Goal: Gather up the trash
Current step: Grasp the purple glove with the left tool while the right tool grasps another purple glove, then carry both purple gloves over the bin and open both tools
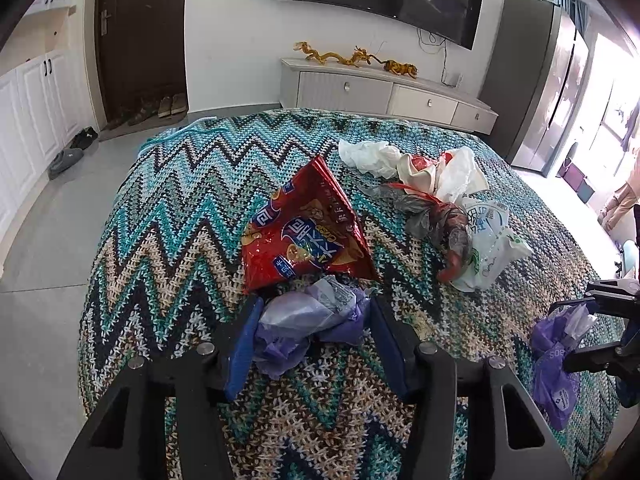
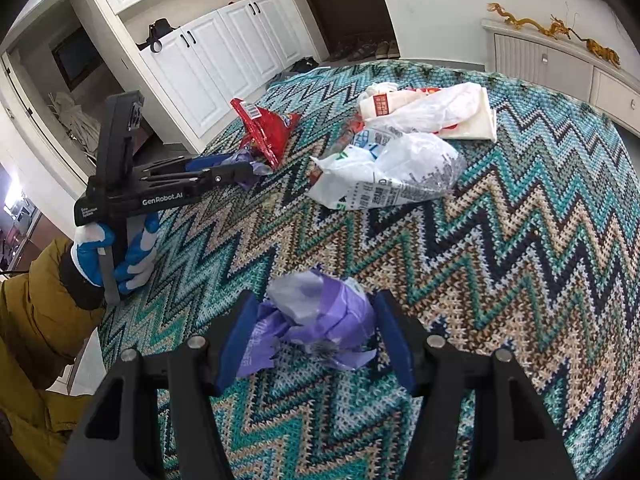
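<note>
My left gripper [image 1: 312, 320] is open, its blue pads either side of a crumpled purple and clear plastic bag [image 1: 308, 314] lying on the zigzag knitted blanket [image 1: 168, 216]. A red snack bag [image 1: 304, 228] lies just beyond it. My right gripper [image 2: 314, 320] is open around another crumpled purple bag [image 2: 320, 318] on the blanket; that gripper and bag also show in the left wrist view [image 1: 560, 352]. The left gripper shows in the right wrist view [image 2: 224, 172] beside the red snack bag [image 2: 266, 128].
A heap of white, grey and red plastic bags [image 1: 440, 200] lies at the far right of the blanket, also in the right wrist view [image 2: 400, 148]. Beyond are a TV cabinet [image 1: 384, 92], white cupboards [image 2: 208, 52] and a door with shoes [image 1: 160, 108].
</note>
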{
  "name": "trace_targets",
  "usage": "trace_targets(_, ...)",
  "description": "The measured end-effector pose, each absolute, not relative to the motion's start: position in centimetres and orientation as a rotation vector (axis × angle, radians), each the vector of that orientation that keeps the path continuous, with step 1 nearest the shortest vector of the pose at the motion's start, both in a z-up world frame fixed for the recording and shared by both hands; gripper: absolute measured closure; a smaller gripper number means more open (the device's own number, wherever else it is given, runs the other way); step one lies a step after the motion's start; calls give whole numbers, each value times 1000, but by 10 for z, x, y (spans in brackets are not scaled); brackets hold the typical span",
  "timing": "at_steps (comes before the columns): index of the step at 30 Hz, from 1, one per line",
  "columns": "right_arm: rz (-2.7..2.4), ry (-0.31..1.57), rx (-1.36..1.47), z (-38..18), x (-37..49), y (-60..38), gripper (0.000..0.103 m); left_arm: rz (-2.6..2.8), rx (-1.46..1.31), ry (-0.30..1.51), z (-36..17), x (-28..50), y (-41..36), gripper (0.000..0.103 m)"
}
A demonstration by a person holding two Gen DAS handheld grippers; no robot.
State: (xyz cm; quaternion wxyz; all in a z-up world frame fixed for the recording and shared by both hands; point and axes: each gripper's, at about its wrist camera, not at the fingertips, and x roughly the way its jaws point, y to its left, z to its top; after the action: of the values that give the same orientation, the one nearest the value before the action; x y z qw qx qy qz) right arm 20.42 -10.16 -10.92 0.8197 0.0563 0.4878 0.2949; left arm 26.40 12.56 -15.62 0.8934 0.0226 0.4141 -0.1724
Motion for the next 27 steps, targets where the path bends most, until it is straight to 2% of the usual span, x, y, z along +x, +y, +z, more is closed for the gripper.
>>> trace_targets(1, 626, 1041, 117, -110, 204, -101, 53, -358, 48, 856, -155, 262, 126, 52)
trace_targets(6, 614, 1025, 118, -111, 199, -102, 56, -358, 27, 848, -151, 244, 126, 52)
trace_targets(19, 589, 888, 124, -70, 158, -131, 57, -356, 7, 763, -96, 185, 113, 52)
trace_targets(27, 449, 764, 215, -47, 125, -222, 57, -481, 34, 735, -57, 167, 39, 52)
